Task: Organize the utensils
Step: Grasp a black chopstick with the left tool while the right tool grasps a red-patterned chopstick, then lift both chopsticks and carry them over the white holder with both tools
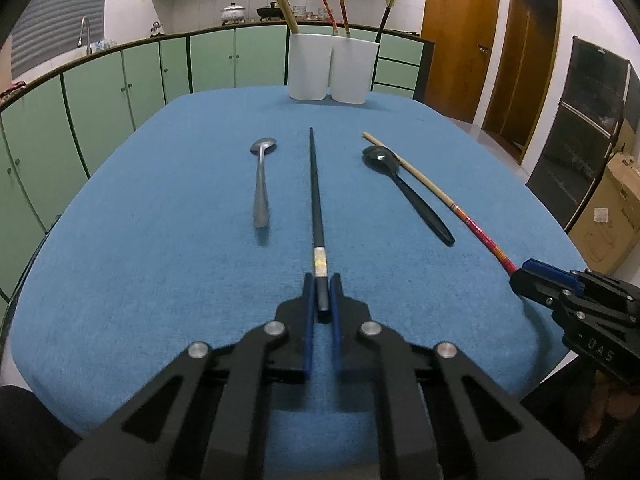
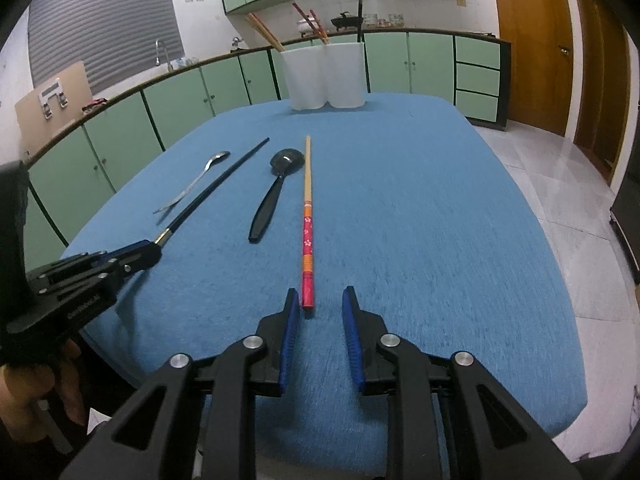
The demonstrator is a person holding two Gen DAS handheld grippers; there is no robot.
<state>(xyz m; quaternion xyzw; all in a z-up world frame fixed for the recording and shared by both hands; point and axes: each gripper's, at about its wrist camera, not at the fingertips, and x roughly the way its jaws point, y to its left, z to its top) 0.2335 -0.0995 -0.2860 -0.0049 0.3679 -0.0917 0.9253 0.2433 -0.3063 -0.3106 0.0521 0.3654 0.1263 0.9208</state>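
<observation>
Green kitchen cabinets ring a tabletop (image 1: 160, 280) covered in blue cloth, and at its far edge stand two white holders (image 1: 332, 66), side by side and touching, each already carrying chopsticks upright.

Four utensils lie loose on the cloth: a silver spoon (image 1: 261, 184), a black chopstick (image 1: 316, 200), a black spoon (image 1: 404, 188) and a red-and-tan chopstick (image 2: 307, 224) whose tan shaft runs just beside the black spoon's bowl.

The left gripper (image 1: 322, 292) has its blue fingers pressed in on the near end of the black chopstick, which lies flat and points toward the holders. The right gripper (image 2: 320, 300) has its fingers spread, the red butt of the patterned chopstick sitting between them and nearer the left finger (image 2: 290, 320), not yet pinched.

By my reading, both hands are at the pick-up step, each taking one chopstick. Next the right fingers need to close squarely on that red end, shifting a little so the stick is centred. Then both sticks want lifting, tipping upright and carrying to the far edge. Each is held at its very end, so it may swing or droop, and the tips must clear the holder rims and the sticks already inside.
</observation>
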